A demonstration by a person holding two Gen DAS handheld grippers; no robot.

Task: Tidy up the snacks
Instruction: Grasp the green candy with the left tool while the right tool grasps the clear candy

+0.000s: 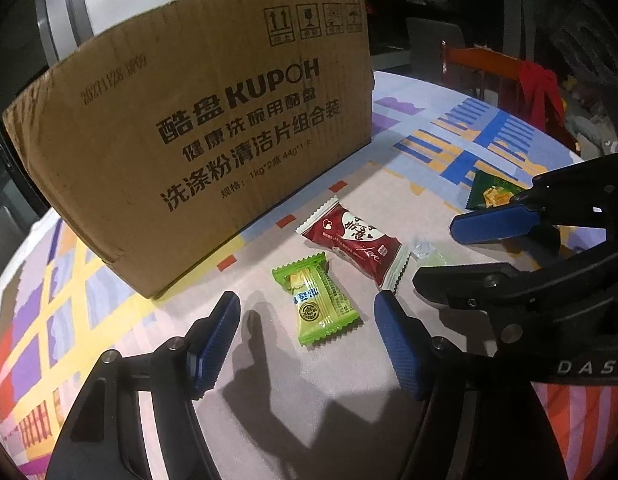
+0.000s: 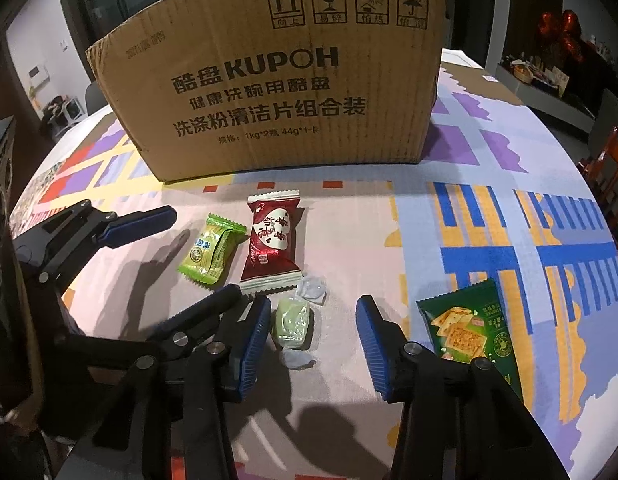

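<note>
- Hovering over the lime-green snack packet (image 1: 317, 302), the left gripper (image 1: 307, 340) has its jaws apart with the packet lying between the blue pads — nothing pinched yet, as the left wrist view shows it.
- Same view: a dark red packet (image 1: 355, 246) lies just beyond the green one, its white crimped end near the right pad; script on it reads "Love", plus Chinese chars I can't make out.
- Cardboard box (image 1: 197, 140) stands behind the snacks on the patterned tablecloth (image 1: 429, 152); it's printed "KUPOH", with "1kg*2" and "44g*1" in the spec line, four handling icons at the top edge and a faint date stamp.
- Right wrist view: the right gripper (image 2: 311, 344) straddles a pale green candy in a clear twist wrapper (image 2: 291, 322); left pad close beside it, right pad well apart — jaws open, no grip.
- A dark green cracker packet (image 2: 465, 332) sits just right of the right finger; label too small to read.
- Step, as I judge it: both grippers lined up for a pick, approx. at the start, since all four snacks lie on the cloth outside the box.
- Next calls for closing on each item, lifting, then carrying over the box's tall front wall w/o crushing the soft wrappers.
</note>
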